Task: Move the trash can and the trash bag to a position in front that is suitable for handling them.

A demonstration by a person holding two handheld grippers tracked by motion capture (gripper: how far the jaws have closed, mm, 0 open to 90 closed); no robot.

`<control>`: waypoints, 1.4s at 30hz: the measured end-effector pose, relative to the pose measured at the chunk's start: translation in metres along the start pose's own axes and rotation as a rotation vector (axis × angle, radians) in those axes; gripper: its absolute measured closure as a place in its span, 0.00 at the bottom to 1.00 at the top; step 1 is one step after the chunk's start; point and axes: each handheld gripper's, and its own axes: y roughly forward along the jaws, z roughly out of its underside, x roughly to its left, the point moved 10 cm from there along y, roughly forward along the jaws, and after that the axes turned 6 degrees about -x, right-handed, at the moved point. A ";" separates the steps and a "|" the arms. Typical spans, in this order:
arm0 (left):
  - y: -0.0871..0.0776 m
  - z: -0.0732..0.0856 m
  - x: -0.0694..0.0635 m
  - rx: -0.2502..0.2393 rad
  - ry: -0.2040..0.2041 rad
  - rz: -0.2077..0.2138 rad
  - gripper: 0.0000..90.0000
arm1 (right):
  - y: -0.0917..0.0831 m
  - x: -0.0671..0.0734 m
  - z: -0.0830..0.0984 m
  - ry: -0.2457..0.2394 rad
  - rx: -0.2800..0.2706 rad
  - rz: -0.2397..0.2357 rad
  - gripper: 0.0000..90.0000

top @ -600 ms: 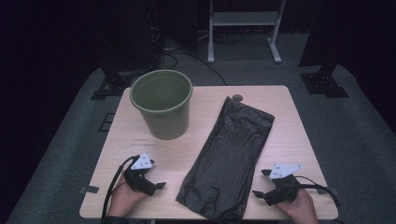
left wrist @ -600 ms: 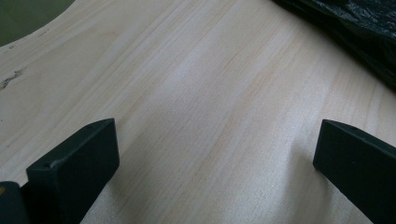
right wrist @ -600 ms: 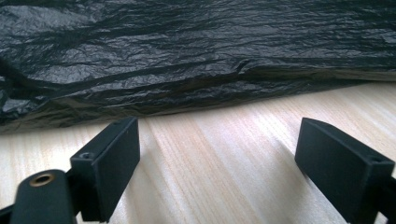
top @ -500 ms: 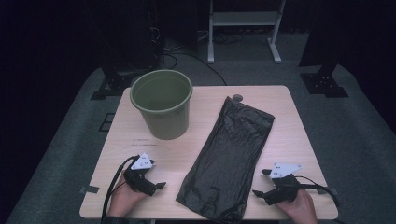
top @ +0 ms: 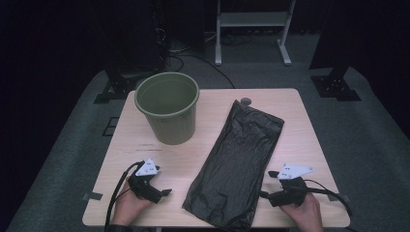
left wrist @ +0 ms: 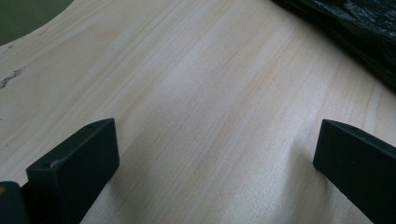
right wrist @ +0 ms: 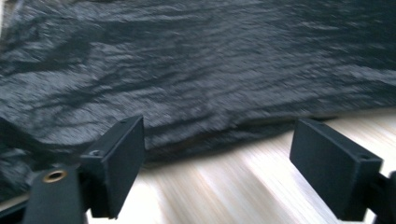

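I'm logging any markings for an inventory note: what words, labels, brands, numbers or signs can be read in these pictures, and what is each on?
No text can be read here.
Table: a faint dark line of print in front of the green bucket, too small to read.
Grey plates on the left tongs and right tongs: small dark dots, no legible characters.
Black bag: no print visible.

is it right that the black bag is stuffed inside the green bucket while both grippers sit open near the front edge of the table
Not quite. The black bag lies flat on the table beside the green bucket, not inside it, as the high view shows. The rest holds: the left gripper and the right gripper sit open near the front edge.
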 end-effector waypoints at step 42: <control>0.000 0.000 0.000 0.000 0.001 0.001 0.00 | -0.004 -0.055 0.003 0.018 0.077 0.107 1.00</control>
